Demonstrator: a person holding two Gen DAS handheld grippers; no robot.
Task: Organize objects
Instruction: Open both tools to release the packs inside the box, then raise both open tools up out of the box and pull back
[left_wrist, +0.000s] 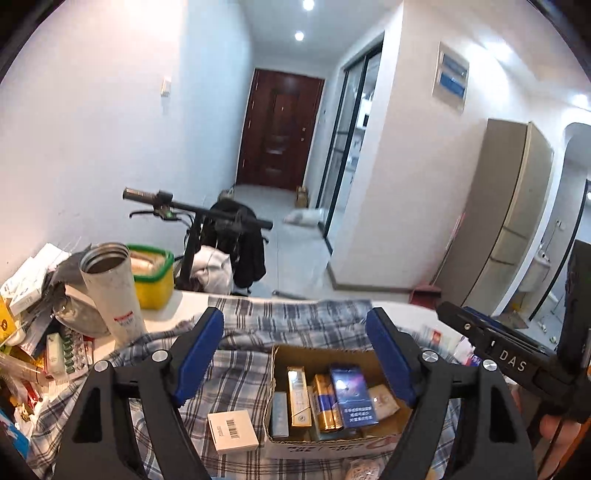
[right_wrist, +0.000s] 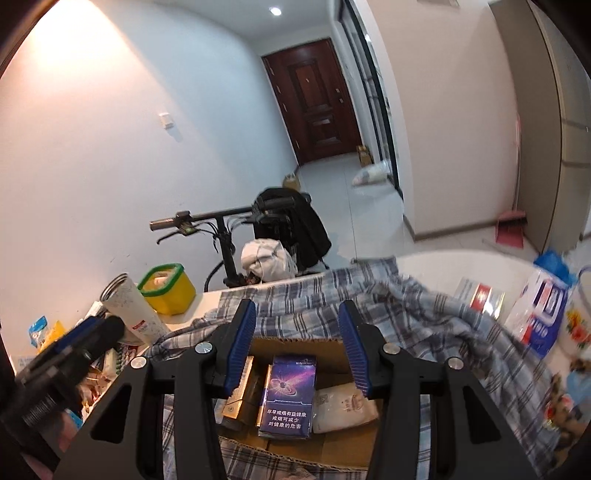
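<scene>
The left gripper (left_wrist: 295, 354) has its jaws wide apart, holding nothing. At six o'clock sits the cardboard box (left_wrist: 284, 356) with the blue pack (left_wrist: 351, 395) inside. The right gripper (right_wrist: 297, 347) is partly apart, empty.

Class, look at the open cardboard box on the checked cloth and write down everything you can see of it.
The cardboard box is small, brown and shallow, its top open with a flap standing at the back. It rests on the blue-and-white checked cloth. Packed inside are a purple cigarette pack, a gold carton, gold batteries and a pale wrapped packet, mostly upright and pressed together. Red print marks its front wall. A white barcoded box lies beside it.
</scene>
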